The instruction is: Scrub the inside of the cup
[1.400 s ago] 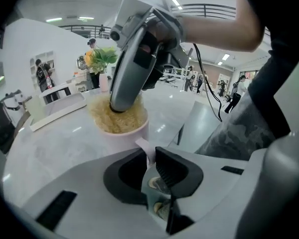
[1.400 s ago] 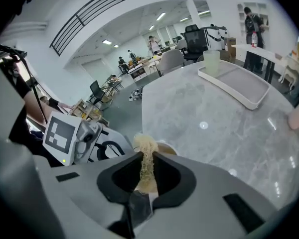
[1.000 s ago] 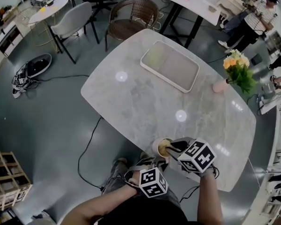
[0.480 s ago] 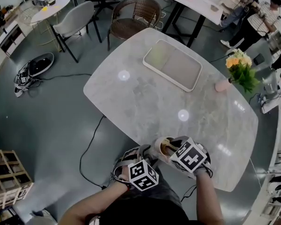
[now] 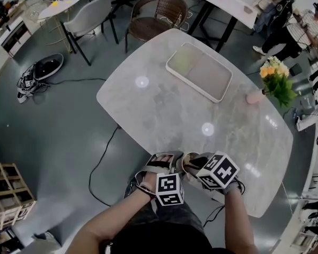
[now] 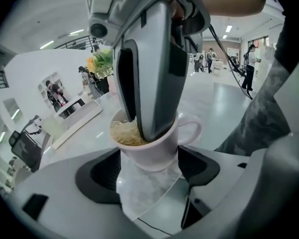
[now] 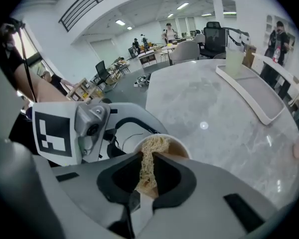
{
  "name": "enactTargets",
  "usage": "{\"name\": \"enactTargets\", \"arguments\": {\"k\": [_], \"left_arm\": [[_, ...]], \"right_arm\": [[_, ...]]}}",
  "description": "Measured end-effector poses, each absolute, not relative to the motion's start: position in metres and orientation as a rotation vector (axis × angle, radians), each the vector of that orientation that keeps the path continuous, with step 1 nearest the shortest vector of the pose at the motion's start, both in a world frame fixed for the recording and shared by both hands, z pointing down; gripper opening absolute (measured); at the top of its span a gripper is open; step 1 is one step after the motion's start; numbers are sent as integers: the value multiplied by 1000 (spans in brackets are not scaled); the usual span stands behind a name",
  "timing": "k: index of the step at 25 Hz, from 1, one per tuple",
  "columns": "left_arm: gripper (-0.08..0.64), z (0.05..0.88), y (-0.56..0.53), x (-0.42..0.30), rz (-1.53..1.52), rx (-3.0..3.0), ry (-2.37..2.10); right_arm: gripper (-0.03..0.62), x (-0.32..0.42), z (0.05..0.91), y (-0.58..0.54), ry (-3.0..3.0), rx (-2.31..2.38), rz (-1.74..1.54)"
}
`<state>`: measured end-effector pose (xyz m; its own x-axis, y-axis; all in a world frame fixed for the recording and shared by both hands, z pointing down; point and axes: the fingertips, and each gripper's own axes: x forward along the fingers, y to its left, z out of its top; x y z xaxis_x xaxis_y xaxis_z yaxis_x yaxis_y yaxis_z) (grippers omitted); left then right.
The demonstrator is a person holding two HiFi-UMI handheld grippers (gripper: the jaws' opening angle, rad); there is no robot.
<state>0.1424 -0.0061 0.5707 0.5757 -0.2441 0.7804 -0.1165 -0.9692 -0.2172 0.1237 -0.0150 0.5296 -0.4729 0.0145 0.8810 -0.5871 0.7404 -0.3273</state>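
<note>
Probably an open-plan office lounge: a pale marble-topped counter [image 5: 164, 107], a brown wicker chair [image 5: 156, 14], a white rectangular desk [image 5: 225, 3], and a glossy grey floor [image 5: 63, 126].

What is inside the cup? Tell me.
A straw-coloured fibrous scrubber sits in the cup, pinched by the right gripper, whose jaws dip inside. The cup's bottom is covered by them.

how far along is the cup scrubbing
Done: the tan fibrous scrubber sits inside the white ceramic cup. In hand: the right gripper pinches the scrubber; the left gripper has just been opening its jaws, with the cup between them unclamped. Left: probably more scrubbing; the cup's inside is too hidden to judge.
</note>
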Motion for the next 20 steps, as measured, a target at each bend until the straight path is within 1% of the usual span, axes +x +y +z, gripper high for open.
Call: {"name": "enactTargets", "arguments": {"k": [5,11,20], "left_arm": [[354,570,-10,140,-1369,-2715,441],[354,570,-11,140,-1385,-2725,531],[351,563,6,140,-1381,-2726,523]], "right_arm": [[61,126,503,-21,-2079,522,937],[60,134,487,-24,-2121,614,989],[60,148,515,-24,-1892,629,705]]}}
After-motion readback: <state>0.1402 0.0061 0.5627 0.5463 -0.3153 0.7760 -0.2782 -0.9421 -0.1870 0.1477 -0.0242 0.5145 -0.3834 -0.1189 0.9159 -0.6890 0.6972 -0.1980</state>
